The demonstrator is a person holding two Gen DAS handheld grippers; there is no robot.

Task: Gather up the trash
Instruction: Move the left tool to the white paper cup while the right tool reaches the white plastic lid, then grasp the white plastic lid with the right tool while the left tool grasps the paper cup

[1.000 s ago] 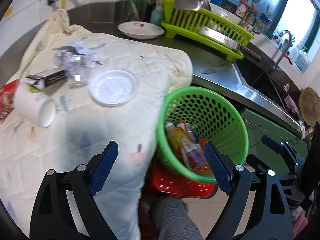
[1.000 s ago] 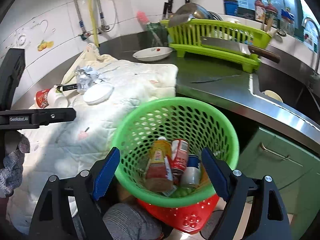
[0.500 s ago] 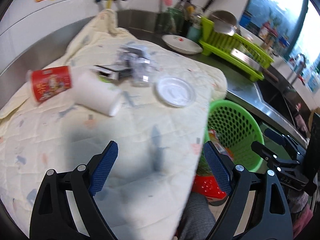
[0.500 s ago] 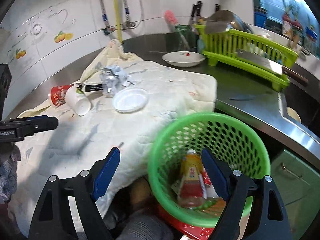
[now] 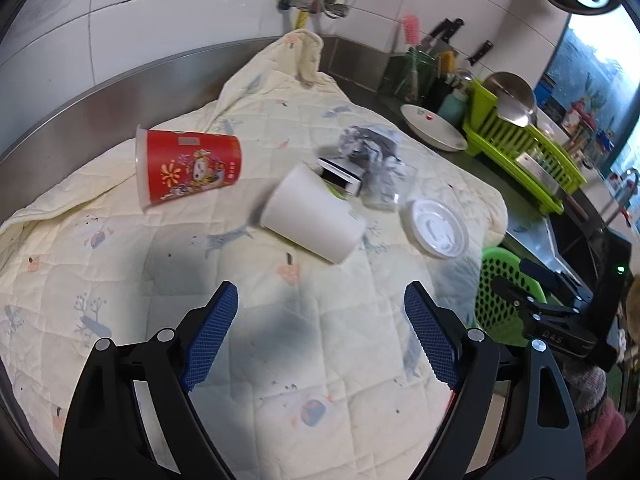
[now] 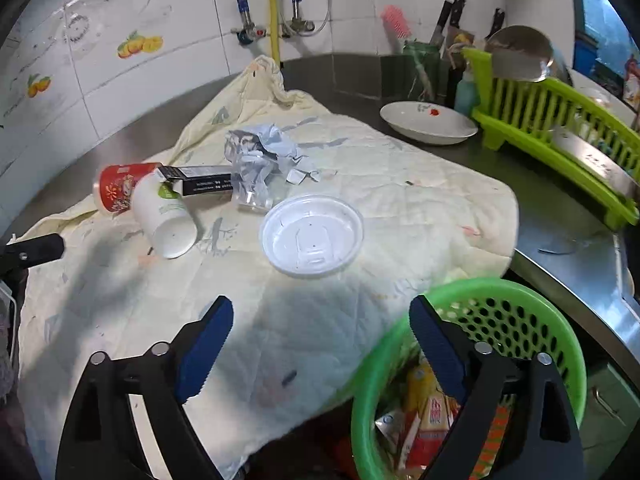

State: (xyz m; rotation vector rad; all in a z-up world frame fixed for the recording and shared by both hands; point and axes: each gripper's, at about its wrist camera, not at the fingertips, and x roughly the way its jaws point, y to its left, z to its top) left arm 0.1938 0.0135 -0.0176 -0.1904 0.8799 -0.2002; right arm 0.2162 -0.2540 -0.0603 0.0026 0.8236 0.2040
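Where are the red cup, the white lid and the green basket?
red cup (image 5: 188,166), left wrist view, printed side.
white lid (image 6: 311,236), right wrist view, centre.
green basket (image 6: 516,292), right wrist view, far rim.

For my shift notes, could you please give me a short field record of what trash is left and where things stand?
surface: quilted cloth over steel counter
trash on cloth: red cup and white cup on their sides, white lid, crumpled paper, black box
basket: green basket, holds cartons
left gripper: jaws open, empty
right gripper: jaws just opening, empty

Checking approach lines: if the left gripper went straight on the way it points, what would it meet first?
Probably the bare quilted cloth just ahead of the open left gripper; the tipped white cup lies farther along. Depth is uncertain.
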